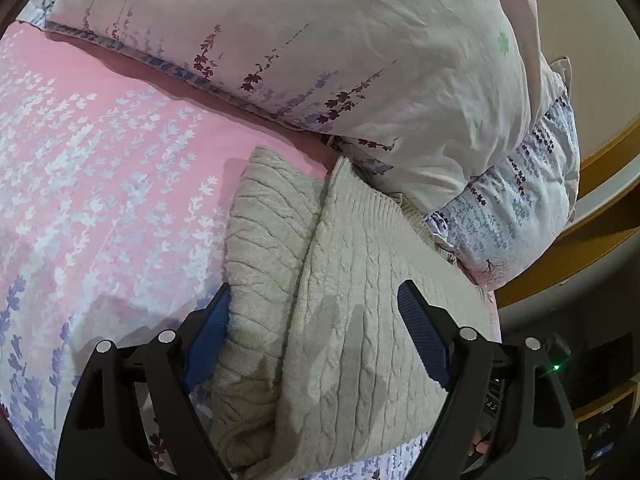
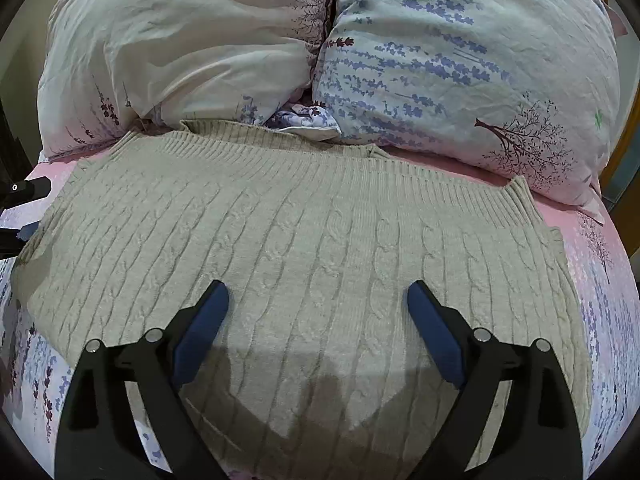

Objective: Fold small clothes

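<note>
A beige cable-knit sweater (image 2: 304, 240) lies flat on the bed, its ribbed hem toward the pillows. In the left wrist view the sweater (image 1: 352, 304) shows a folded-in part lying along its left side (image 1: 264, 240). My left gripper (image 1: 314, 300) is open, its blue-padded fingers spread over the sweater's edge, holding nothing. My right gripper (image 2: 318, 300) is open just above the sweater's middle, also empty. Part of the left gripper shows at the left edge of the right wrist view (image 2: 20, 192).
The bed has a pink sheet with a white and lavender flower print (image 1: 100, 160). Two large floral pillows (image 2: 180, 52) (image 2: 460, 60) lie against the sweater's far edge. A wooden bed frame (image 1: 608, 148) shows at the right.
</note>
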